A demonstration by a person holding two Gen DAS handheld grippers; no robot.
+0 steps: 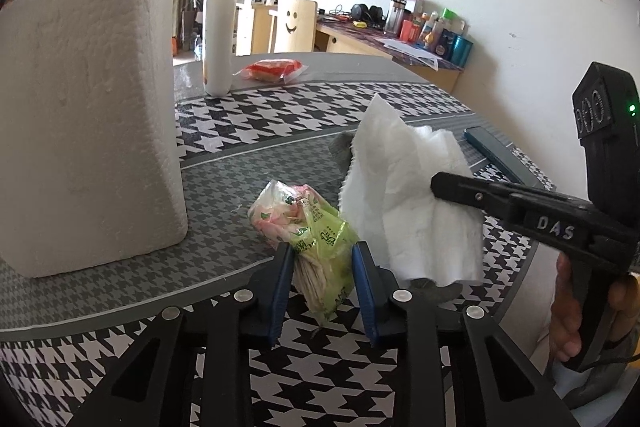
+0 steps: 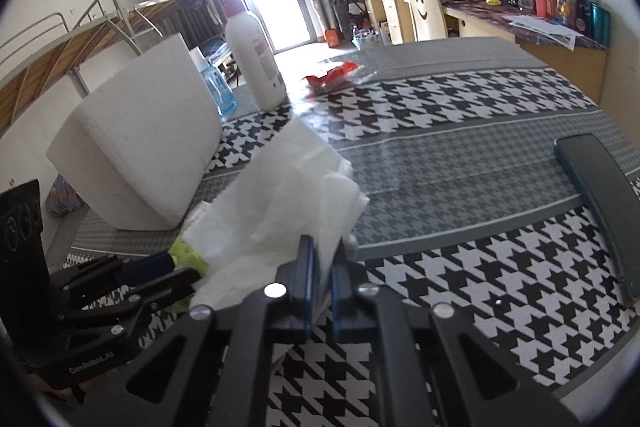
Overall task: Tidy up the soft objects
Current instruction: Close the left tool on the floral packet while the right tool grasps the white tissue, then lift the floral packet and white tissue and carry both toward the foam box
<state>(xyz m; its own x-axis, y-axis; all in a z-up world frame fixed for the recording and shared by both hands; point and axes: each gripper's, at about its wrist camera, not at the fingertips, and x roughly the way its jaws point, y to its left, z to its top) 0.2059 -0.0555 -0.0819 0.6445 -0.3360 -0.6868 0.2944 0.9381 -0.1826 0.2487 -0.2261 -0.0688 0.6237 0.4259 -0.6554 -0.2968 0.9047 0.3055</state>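
A table (image 1: 360,87) covered with a black-and-white houndstooth cloth is seen in both wrist views. The largest thing on it, a white foam block (image 1: 88,107), is stood upright at the left side. Behind it a white pump bottle with a red top (image 1: 218,27) is set upright, and just to its right a small red-and-orange packet (image 1: 274,69) is laid flat. A dark teal flat case (image 2: 600,203) is laid near the right edge. Nearer the cameras, a crumpled white paper towel (image 1: 408,195) is lifted off the cloth; one edge of it is pinched between the closed blue pads of the right gripper (image 2: 324,267), whose jaws are nearly touching. Just left of the towel, a small green-and-pink plastic pack of tissues (image 1: 308,231) is rested on the table, its near end clamped between the pads of the left gripper (image 1: 322,267). A hand (image 1: 576,311) is seen around the right gripper's handle.
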